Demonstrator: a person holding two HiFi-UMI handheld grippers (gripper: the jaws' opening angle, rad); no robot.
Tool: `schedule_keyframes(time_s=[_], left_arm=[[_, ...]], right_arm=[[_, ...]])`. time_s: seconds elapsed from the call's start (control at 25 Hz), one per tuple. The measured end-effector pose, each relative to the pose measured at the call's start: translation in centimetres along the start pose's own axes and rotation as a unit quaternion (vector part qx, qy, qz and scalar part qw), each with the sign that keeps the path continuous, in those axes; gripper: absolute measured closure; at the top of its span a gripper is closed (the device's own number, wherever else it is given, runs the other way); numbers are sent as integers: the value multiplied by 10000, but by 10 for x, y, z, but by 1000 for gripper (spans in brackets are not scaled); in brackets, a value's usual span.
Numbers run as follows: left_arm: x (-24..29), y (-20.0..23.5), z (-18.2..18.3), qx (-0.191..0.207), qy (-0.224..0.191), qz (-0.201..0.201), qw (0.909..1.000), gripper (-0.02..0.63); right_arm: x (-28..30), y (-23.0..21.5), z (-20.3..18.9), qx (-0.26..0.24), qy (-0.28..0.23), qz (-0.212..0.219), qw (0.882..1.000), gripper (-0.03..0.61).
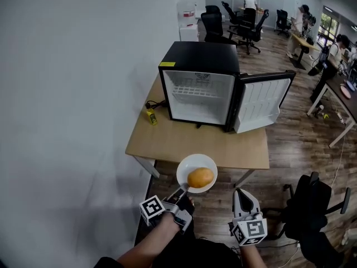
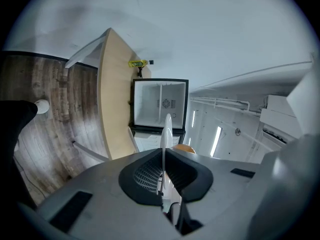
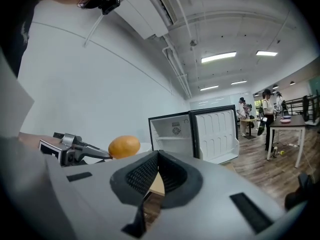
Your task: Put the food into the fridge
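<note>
A white plate (image 1: 193, 166) carries a round orange piece of food (image 1: 201, 177), held in the air just off the table's near edge. My left gripper (image 1: 183, 190) is shut on the plate's near-left rim. In the left gripper view the plate (image 2: 167, 131) shows edge-on between the closed jaws of the left gripper (image 2: 163, 156). The small black fridge (image 1: 199, 82) stands on the wooden table (image 1: 184, 144), its door (image 1: 261, 100) swung open to the right and its white inside showing. My right gripper (image 1: 240, 193) hangs shut and empty to the plate's right. The right gripper view shows the food (image 3: 124, 146) and the fridge (image 3: 176, 133).
A small yellow object (image 1: 150, 116) and a black cable lie on the table left of the fridge. A white wall runs along the left. A black office chair (image 1: 312, 205) stands at the right on the wood floor. People, desks and chairs fill the far room.
</note>
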State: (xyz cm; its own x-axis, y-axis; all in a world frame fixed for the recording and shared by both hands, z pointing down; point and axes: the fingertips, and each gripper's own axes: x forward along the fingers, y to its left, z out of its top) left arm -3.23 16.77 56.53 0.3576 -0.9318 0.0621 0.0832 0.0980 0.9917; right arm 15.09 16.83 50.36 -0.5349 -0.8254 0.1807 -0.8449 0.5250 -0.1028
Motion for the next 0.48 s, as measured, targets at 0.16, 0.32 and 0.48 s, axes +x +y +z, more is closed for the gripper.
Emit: schedule_keyframes(time_s=[0.16, 0.32, 0.48], left_arm=[[36, -2, 20, 10, 180, 74, 9998, 594], [72, -10, 44, -40, 301, 83, 9995, 592], [110, -17, 70, 55, 438, 102, 9990, 593]], right_arm=[[43, -10, 11, -68, 111, 2, 9999, 518], [82, -21, 26, -47, 112, -126, 9998, 518], [119, -35, 32, 244, 81, -395, 9989, 518]])
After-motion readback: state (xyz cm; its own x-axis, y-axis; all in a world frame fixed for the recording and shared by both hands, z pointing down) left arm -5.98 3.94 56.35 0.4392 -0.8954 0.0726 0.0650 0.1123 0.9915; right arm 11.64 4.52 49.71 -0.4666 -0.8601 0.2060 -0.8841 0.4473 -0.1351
